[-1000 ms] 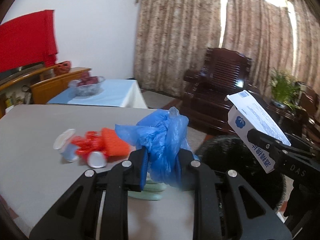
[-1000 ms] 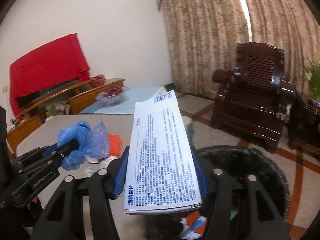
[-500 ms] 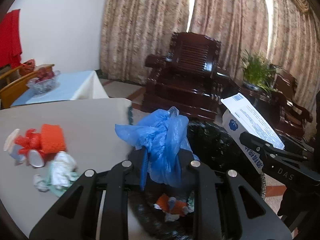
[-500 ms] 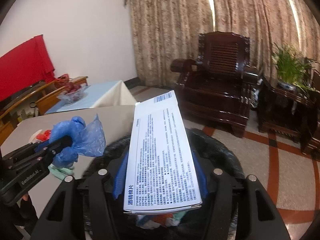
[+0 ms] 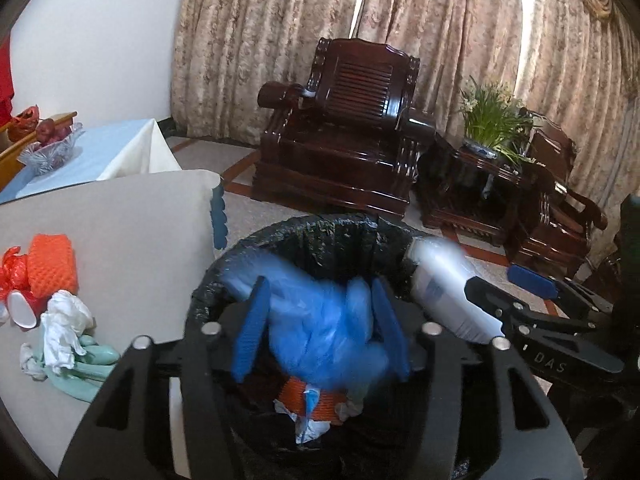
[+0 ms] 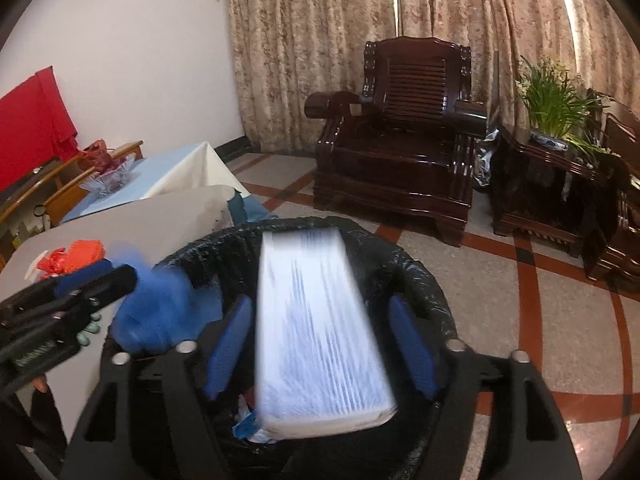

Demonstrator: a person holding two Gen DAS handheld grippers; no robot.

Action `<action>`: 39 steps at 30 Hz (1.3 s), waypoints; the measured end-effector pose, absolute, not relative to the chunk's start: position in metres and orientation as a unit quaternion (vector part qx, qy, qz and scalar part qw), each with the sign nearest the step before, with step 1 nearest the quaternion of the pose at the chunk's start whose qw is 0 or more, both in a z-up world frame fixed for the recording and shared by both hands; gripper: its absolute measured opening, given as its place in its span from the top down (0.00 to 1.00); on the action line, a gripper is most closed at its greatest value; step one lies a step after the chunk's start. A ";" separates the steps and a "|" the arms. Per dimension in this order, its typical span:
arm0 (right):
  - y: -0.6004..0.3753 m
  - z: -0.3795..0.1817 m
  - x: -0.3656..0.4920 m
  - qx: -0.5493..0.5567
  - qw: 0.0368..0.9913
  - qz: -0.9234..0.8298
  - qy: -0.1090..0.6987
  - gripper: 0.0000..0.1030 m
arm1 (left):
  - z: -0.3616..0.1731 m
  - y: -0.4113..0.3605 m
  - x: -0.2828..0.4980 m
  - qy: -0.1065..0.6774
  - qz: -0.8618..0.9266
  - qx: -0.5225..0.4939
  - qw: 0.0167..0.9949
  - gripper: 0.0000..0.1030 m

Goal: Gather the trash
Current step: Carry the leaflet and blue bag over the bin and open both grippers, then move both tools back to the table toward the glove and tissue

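Half a second ago your left gripper point(image 5: 322, 330) pinched the blue plastic bag point(image 5: 328, 332) and your right gripper point(image 6: 320, 350) clamped the white box point(image 6: 316, 332). Now both sets of jaws stand spread wide, with their blue pads clear of the loads. Bag and box are both motion-blurred, loose between the fingers, right over the mouth of the black-lined trash bin point(image 5: 320, 232). You have also swung further off the worktop point(image 5: 132, 216), so the bin fills the lower middle of both views.

Count: one blue bag and one white box are over the bin. Inside it there is at least one orange piece point(image 5: 316, 398) with some white and blue scraps, too jumbled to count.

On the worktop at your left five pieces are left in one cluster: one orange foam net point(image 5: 52, 264), one red crinkled wrapper point(image 5: 12, 276), one small white cup point(image 5: 20, 310), one crumpled white tissue point(image 5: 64, 330) and one pale green glove point(image 5: 86, 372).
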State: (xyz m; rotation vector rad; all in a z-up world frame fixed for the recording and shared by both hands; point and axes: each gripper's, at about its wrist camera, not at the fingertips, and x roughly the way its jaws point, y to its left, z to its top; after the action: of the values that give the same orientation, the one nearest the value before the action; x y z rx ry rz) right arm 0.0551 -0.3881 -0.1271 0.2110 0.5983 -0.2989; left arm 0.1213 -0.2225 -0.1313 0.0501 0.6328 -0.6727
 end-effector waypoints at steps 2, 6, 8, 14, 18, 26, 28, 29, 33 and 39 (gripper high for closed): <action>-0.387 -0.127 0.055 0.099 0.939 -0.155 0.292 0.13 | -0.130 -0.217 0.122 0.302 -0.319 0.022 0.898 0.38; -0.382 -0.124 0.055 0.101 0.939 -0.156 0.288 0.07 | -0.122 -0.198 0.123 0.288 -0.297 0.021 0.910 0.25; -0.379 -0.122 0.056 0.107 0.940 -0.151 0.288 0.06 | -0.117 -0.188 0.123 0.282 -0.283 0.024 0.916 0.22; -0.351 -0.112 0.069 0.109 0.947 -0.118 0.278 0.06 | -0.103 -0.132 0.124 0.270 -0.230 0.020 0.935 0.18; -0.316 -0.106 0.085 0.101 0.953 -0.079 0.276 0.06 | -0.095 -0.084 0.127 0.263 -0.180 0.011 0.948 0.18; -0.230 -0.096 0.123 0.074 0.961 0.016 0.265 0.06 | -0.093 0.005 0.129 0.256 -0.078 0.009 0.964 0.17; -0.209 -0.097 0.132 0.070 0.960 0.037 0.268 0.06 | -0.096 0.027 0.132 0.258 -0.050 0.004 0.965 0.17; -0.196 -0.099 0.137 0.069 0.960 0.051 0.267 0.06 | -0.098 0.036 0.133 0.259 -0.039 0.002 0.965 0.17; -0.157 -0.105 0.154 0.048 0.959 0.085 0.265 0.06 | -0.107 0.062 0.138 0.266 -0.011 -0.008 0.964 0.17; -0.125 -0.124 0.180 0.040 0.956 0.091 0.276 0.09 | -0.126 0.073 0.149 0.275 0.004 -0.010 0.961 0.17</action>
State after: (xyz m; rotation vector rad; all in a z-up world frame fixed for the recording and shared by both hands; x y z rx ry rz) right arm 0.1801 -0.1245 -0.1236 0.0807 0.5606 0.1854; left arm 0.1491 0.0732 -0.1255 -0.0195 0.5576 0.0080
